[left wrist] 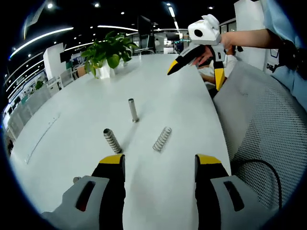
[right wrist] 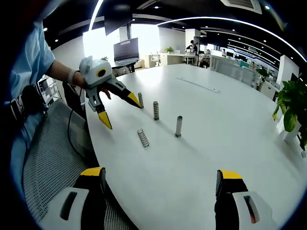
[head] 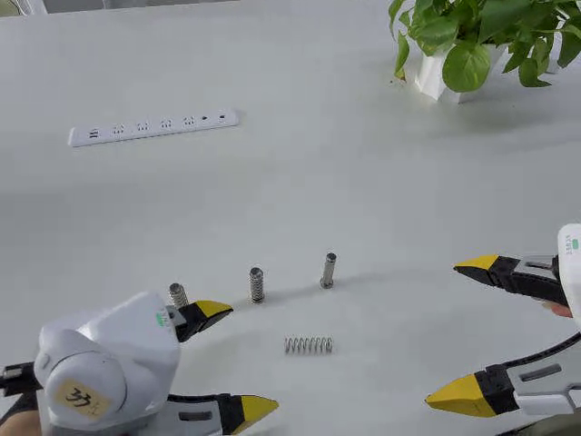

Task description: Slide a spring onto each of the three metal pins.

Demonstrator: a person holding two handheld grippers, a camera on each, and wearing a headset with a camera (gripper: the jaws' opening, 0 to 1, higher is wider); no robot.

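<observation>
Three metal pins stand in a row on the white table point(head: 363, 163). The left pin point(head: 178, 293) and the middle pin point(head: 257, 284) each carry a spring. The right pin point(head: 328, 270) is bare; it also stands bare in the left gripper view point(left wrist: 133, 109) and the right gripper view point(right wrist: 179, 126). A loose spring point(head: 309, 344) point(left wrist: 162, 139) point(right wrist: 142, 137) lies flat in front of the pins. My left gripper point(head: 236, 359) point(left wrist: 159, 163) is open, its upper tip beside the left pin. My right gripper point(head: 463, 329) point(right wrist: 161, 175) hangs open, right of the loose spring.
A white power strip point(head: 152, 128) lies at the back left. A potted plant point(head: 472, 41) stands at the back right corner. The table's near edge runs just below the grippers, with a mesh chair point(left wrist: 268, 143) beyond it.
</observation>
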